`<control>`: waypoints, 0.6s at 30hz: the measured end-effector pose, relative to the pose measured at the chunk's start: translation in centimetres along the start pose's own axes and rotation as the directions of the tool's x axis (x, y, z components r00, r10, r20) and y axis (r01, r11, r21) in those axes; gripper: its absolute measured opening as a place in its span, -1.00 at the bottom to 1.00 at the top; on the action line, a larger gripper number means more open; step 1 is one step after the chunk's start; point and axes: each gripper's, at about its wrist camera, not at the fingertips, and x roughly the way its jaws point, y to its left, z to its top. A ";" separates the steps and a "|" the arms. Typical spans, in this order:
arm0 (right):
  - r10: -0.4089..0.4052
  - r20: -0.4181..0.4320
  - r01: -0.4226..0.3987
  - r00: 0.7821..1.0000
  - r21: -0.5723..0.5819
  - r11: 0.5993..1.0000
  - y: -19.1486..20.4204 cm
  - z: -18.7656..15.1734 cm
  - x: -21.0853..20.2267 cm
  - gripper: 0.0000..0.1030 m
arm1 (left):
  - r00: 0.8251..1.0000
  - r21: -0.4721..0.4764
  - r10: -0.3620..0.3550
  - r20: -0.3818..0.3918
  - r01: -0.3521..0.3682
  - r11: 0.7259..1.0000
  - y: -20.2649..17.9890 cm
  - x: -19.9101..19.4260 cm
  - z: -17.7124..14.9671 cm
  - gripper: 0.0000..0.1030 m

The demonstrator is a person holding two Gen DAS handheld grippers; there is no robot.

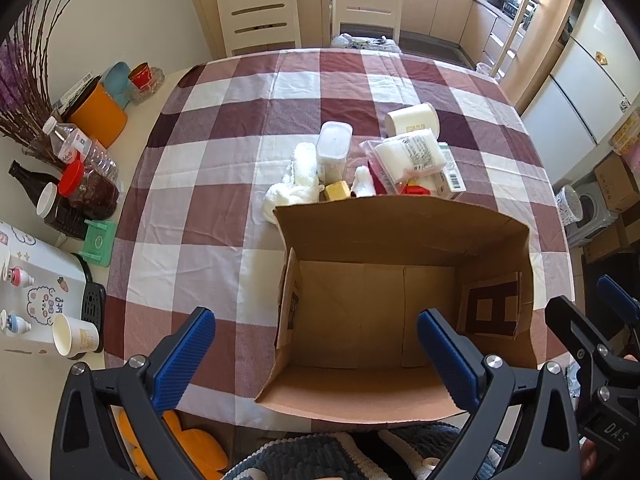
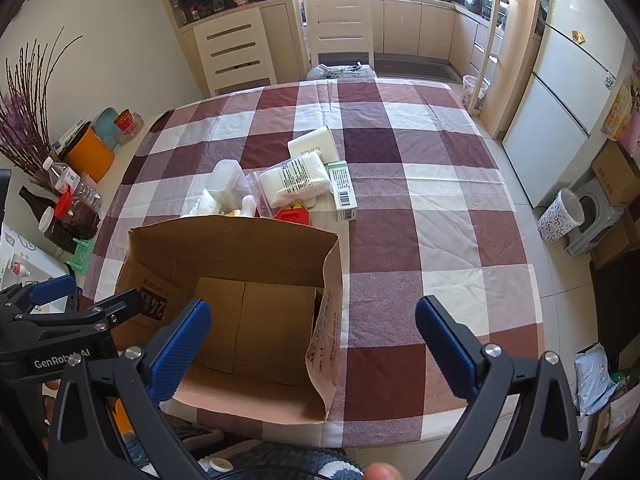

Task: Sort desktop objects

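Left claw (image 1: 316,360) spread wide, empty, hovering at the near edge of the desk (image 1: 200,208) over the mouth of one open brown paper bag (image 1: 400,240); bag looks empty, probably staged as the drop bin. Left view, pile just behind bag: one clear lidded canister (image 1: 334,150), one paper cup on its side (image 1: 414,118), one bagged white pack (image 1: 412,156), one yellow block (image 1: 337,191), white cloth (image 1: 298,184). Right view: right claw (image 2: 314,344) also open, holding nothing, right of the bag; one long barcode box (image 2: 344,190) and one red item (image 2: 294,216) beside the pile.
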 end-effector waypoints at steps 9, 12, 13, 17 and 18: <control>-0.003 0.021 0.002 1.000 0.019 1.000 -1.0 0.1 -0.5 1.00 | 0.997 0.035 -0.006 0.072 0.003 0.999 0.2 -1.1 0.3 1.00; -0.004 0.034 0.003 0.999 0.018 1.000 -1.6 0.1 -0.8 1.00 | 0.996 0.048 -0.045 0.077 0.041 0.998 1.1 -1.3 0.3 1.00; -0.008 0.042 0.008 0.999 0.017 1.000 -1.9 0.1 -0.9 1.00 | 0.994 0.050 -0.065 0.084 0.061 0.997 1.6 -1.4 0.2 1.00; -0.035 0.061 0.035 0.998 0.007 0.999 -4.3 0.0 -1.1 1.00 | 0.984 0.129 -0.154 0.086 0.142 0.981 4.7 -1.2 0.1 1.00; -0.052 0.058 0.052 0.997 0.012 0.999 -5.3 -0.1 -0.9 1.00 | 0.980 0.188 -0.183 0.074 0.166 0.968 5.7 -1.0 0.1 1.00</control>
